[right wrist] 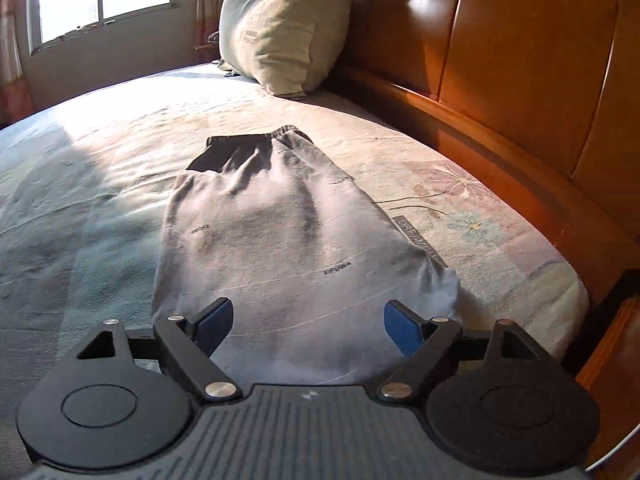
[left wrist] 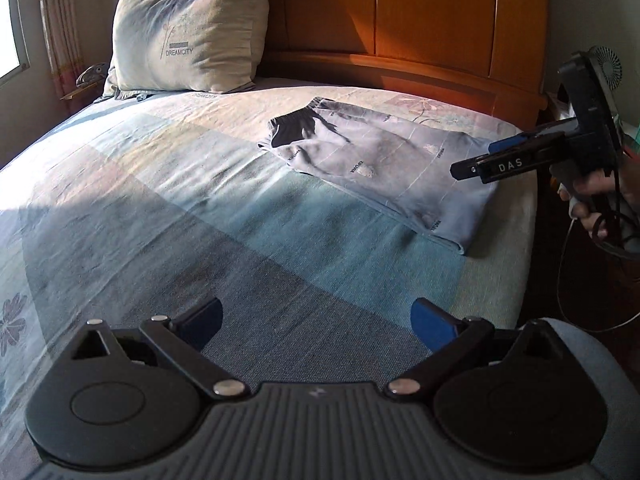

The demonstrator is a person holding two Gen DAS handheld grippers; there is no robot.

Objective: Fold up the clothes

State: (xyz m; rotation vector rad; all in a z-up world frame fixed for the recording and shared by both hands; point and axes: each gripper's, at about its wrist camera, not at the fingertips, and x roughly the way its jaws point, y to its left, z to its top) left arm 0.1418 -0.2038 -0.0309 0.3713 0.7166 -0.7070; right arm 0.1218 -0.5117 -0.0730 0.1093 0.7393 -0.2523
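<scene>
Both my tools released: left tool (left wrist: pixel 316 322) over bare woven bedsheet (left wrist: pixel 168 200), right tool (right wrist: pixel 307 326) over the folded grey shorts (right wrist: pixel 280 236). Shorts lie soft, creased, roughly rectangular, near the wooden headboard (right wrist: pixel 500 80).

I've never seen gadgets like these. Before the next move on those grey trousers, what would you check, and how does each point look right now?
1. Left gripper open and holding nothing: ok.
2. Right gripper open, above the near end of the trousers: ok.
3. Trousers lie on the bed, apart from the pillow: ok.
4. Fabric smooth: not ok, creased near the waistband.
5. Layers underneath line up: cannot tell.
</scene>
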